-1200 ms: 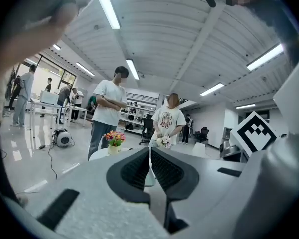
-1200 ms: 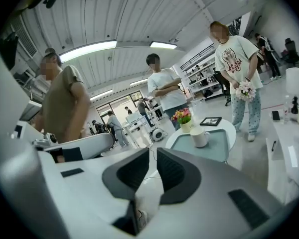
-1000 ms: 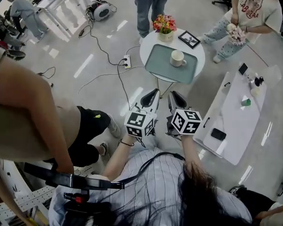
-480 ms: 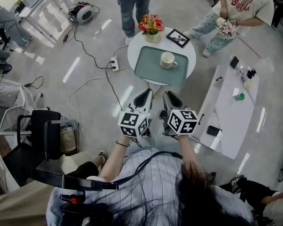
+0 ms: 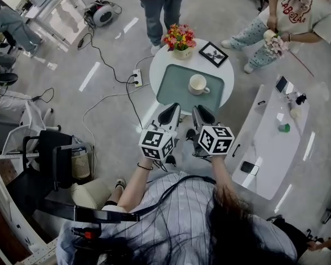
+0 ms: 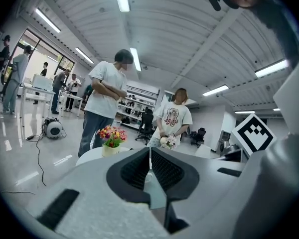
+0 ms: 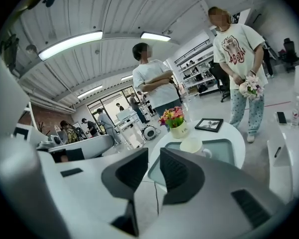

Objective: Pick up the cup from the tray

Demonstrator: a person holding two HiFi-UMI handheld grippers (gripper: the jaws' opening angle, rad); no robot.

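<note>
I see the cup [image 5: 197,84] standing upright on the tray [image 5: 174,88], ahead of both tools and apart from them. It lies nearer the line of the right gripper [image 5: 203,114] than that of the left gripper [image 5: 170,112]. In the right gripper view the cup appears just beyond the right-hand jaw, with its handle turned to the right. The right gripper's jaws are drawn in to a narrow slit with nothing between them. The left gripper's jaws meet at the tips and are likewise empty. The tray is green and rectangular and holds the cup alone. It rests on a round white table [image 5: 223,73], which also carries a pot of flowers [image 5: 180,40] and a framed picture [image 5: 213,54] at its far edge, both off the tray. A long white table [image 5: 267,139] stands to the right with small items on it. The floor [image 5: 107,106] is pale and glossy, with a power strip [image 5: 137,77] and cables lying near the round table. Two people stand beyond it.
</note>
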